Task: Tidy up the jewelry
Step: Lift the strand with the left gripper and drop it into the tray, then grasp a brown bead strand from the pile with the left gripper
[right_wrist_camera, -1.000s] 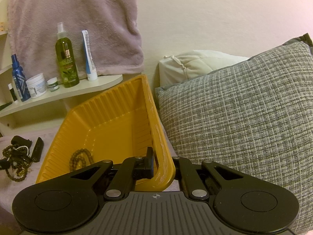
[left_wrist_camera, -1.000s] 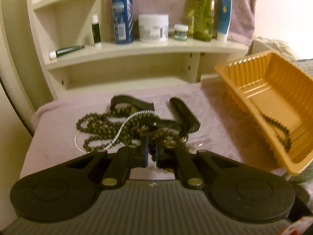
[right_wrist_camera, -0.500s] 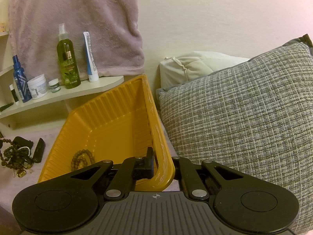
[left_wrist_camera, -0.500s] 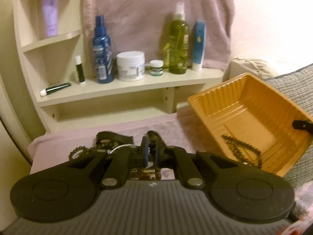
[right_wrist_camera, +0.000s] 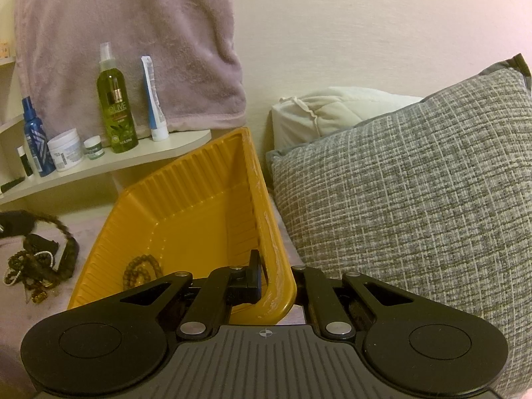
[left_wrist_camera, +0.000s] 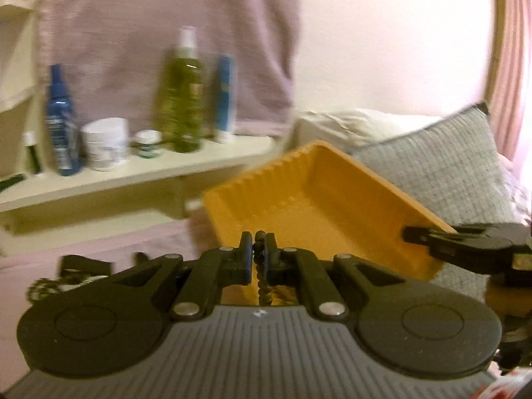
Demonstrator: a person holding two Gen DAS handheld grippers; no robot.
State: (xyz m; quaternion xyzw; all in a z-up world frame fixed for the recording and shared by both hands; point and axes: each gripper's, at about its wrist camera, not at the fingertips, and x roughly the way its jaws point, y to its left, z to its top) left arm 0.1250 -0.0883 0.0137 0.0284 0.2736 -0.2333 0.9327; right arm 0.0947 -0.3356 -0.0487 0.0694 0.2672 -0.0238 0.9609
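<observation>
My left gripper [left_wrist_camera: 258,252] is shut on a dark bead necklace [left_wrist_camera: 263,282] that hangs down between its fingers, just in front of the near wall of the orange tray [left_wrist_camera: 319,199]. My right gripper [right_wrist_camera: 276,276] is shut on the orange tray's near corner rim [right_wrist_camera: 266,219] and holds the tray tilted; it also shows in the left wrist view [left_wrist_camera: 465,242]. A brown bead bracelet [right_wrist_camera: 143,267] lies inside the tray. A pile of bead necklaces [right_wrist_camera: 30,266] lies on the pink cloth to the left.
A grey woven pillow [right_wrist_camera: 415,199] lies right of the tray, a white pillow [right_wrist_camera: 332,109] behind it. A cream shelf [right_wrist_camera: 99,163] holds an olive spray bottle [right_wrist_camera: 114,106], a blue bottle [right_wrist_camera: 35,139], jars and a tube. A pink towel [right_wrist_camera: 126,33] hangs above.
My left gripper has lifted the dark bead necklace off the pile and swung right toward the tray. The right gripper still holds the tray's rim, almost unmoved.
</observation>
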